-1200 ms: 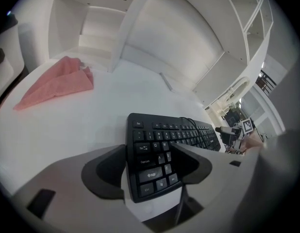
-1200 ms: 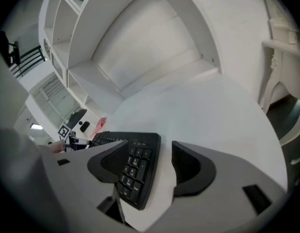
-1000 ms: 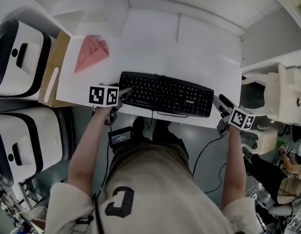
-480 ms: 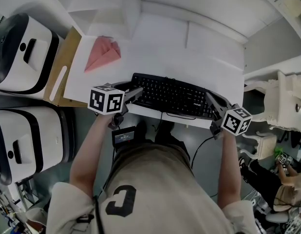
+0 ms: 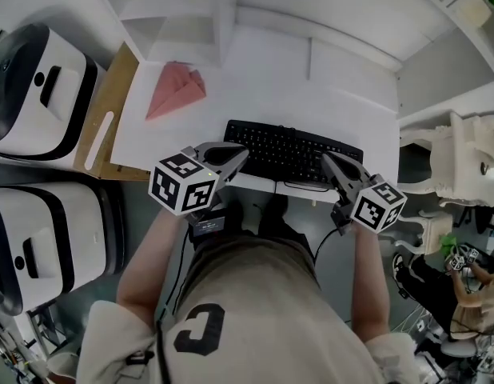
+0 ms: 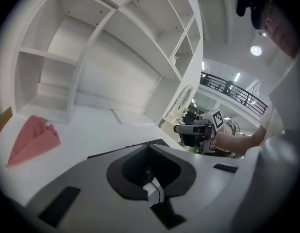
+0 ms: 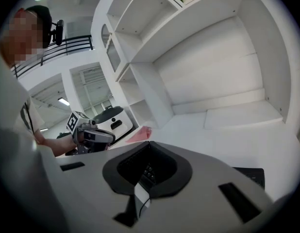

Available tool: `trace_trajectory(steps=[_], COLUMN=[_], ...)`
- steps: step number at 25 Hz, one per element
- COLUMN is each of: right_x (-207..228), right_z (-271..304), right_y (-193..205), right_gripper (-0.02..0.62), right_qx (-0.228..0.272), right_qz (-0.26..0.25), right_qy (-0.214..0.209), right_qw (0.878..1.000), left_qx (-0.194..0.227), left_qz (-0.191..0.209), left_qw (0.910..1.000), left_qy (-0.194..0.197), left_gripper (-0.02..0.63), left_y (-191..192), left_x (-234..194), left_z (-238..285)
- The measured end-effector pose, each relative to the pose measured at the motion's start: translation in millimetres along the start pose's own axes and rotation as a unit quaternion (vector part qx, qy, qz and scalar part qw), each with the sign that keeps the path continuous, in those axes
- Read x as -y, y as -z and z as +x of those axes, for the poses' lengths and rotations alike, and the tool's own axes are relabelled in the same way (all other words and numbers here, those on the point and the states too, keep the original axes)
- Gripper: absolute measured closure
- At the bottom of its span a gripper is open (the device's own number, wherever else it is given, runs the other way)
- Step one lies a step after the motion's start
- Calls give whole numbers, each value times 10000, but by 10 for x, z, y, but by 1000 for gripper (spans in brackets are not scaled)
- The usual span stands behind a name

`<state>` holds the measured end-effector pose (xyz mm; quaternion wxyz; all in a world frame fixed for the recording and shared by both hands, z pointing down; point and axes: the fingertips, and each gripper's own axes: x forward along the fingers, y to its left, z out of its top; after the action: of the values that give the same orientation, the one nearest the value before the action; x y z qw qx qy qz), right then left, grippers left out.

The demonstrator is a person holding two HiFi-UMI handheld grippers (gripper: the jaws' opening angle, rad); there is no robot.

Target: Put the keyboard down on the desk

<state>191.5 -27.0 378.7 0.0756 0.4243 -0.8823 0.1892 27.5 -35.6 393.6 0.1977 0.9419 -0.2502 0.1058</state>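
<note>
The black keyboard (image 5: 291, 152) lies flat on the white desk (image 5: 271, 94), close to its front edge. My left gripper (image 5: 243, 152) hangs above the keyboard's left end, shut and empty. Over the right end my right gripper (image 5: 325, 158) is also shut, holding nothing. In the left gripper view the closed jaw tips (image 6: 147, 145) meet above the keyboard's dark edge (image 6: 158, 142), with the right gripper (image 6: 196, 130) beyond. The right gripper view has its tips (image 7: 149, 141) together, the keyboard's corner (image 7: 252, 174) at the right and the left gripper (image 7: 89, 135) opposite.
A pink folded paper (image 5: 173, 89) lies on the desk's left part. A wooden board (image 5: 103, 110) and two white-and-black machines (image 5: 31, 94) (image 5: 39, 238) stand to the left. White shelves rise behind the desk. White furniture (image 5: 463, 158) stands at the right.
Both grippers have left the keyboard's ends, risen toward the head camera and gone from open to shut. The keyboard stays on the desk.
</note>
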Motion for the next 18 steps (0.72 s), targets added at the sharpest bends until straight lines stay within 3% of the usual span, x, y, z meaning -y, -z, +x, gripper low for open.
trace_trajectory(steps=[8,18], right_x=[-234,-337], right_z=[-239,-589], right_y=[-213,-149], right_gripper=[571,571], right_qx=[465,419], right_qz=[-53,-467], right_qy=[-73,-456], right_qw=[9989,9970], left_qx=[79,172], left_qz=[225,381], left_qw=[9995,9986], left_qy=[209,326], left_gripper=[592,592], left_y=[-86,-163], left_x=[360,977], left_z=[34,274])
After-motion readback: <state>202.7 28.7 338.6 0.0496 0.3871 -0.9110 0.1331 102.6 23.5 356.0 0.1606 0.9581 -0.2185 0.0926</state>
